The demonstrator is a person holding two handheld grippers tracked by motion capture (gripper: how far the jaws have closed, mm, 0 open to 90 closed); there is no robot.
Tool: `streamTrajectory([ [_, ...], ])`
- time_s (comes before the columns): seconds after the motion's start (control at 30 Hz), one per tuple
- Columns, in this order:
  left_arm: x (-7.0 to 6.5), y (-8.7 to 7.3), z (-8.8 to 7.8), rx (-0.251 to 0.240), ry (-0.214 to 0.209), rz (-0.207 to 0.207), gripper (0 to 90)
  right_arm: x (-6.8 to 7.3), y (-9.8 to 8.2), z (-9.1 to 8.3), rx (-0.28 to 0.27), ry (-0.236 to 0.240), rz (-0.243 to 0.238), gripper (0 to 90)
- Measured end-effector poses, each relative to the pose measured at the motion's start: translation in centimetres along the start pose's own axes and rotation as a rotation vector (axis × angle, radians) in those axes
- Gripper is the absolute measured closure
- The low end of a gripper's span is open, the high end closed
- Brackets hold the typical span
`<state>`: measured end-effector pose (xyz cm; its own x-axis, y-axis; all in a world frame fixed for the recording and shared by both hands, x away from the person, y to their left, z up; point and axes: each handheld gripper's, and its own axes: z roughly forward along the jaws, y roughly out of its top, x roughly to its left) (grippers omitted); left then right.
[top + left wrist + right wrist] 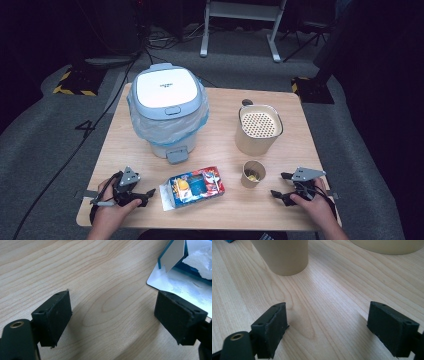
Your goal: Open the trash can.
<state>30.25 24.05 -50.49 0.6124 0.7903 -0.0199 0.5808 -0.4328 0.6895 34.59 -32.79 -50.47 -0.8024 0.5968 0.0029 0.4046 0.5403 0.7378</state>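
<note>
- Left gripper (pixel 131 192): jaws stand wide with nothing between them but bare table (pixel 100 277). In the left gripper view a corner of the snack box (pixel 185 277) shows just beyond the jaw on that view's right — near, not touching.
- Right gripper (pixel 295 190): jaws equally wide, nothing held. In the right gripper view the small paper cup (pixel 283 256) stands ahead of the jaw on that view's left, apart from it, and the base of the larger tan pitcher (pixel 387 245) lies farther off.
- The snack box (pixel 192 187) lies flat near the table's front edge, between the two hands and closer to the left one. Its long axis runs roughly across the table, slightly tilted, with the torn-open white end pointing toward the left gripper.
- The paper cup (pixel 253 173) stands upright just in front of the pitcher (pixel 258 129), nearer the right gripper, with something yellowish inside.
- The lidded bin (pixel 167 107), lined with a bag, sits behind the box, lid down.
- Judging from this, the box is the left hand's to take: it lies to that gripper's right, so the jaws would have to span its short side.
</note>
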Motion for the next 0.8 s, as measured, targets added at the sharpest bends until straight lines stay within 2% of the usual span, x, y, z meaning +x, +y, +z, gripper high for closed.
streamTrajectory([
  [0.37, -0.12, -0.09, -0.06, 0.001, -0.008, -0.005, 14.9, -0.18, 0.03, 0.05, -0.001, 0.007, -0.009, 16.4],
  [0.47, -0.13, -0.19, -0.18, 0.000, -0.005, 0.008, 14.9, -0.30, 0.10, 0.11, 0.000, 0.010, -0.009, 16.4],
  [0.67, -0.16, -0.25, -0.24, 0.002, -0.012, 0.009, 15.1, -0.24, 0.08, 0.10, 0.000, 0.007, -0.013, 16.4],
  [0.8, -0.06, -0.49, -0.52, -0.009, -0.017, 0.013, 19.1, -0.24, 0.09, 0.10, 0.001, 0.007, -0.014, 16.4],
])
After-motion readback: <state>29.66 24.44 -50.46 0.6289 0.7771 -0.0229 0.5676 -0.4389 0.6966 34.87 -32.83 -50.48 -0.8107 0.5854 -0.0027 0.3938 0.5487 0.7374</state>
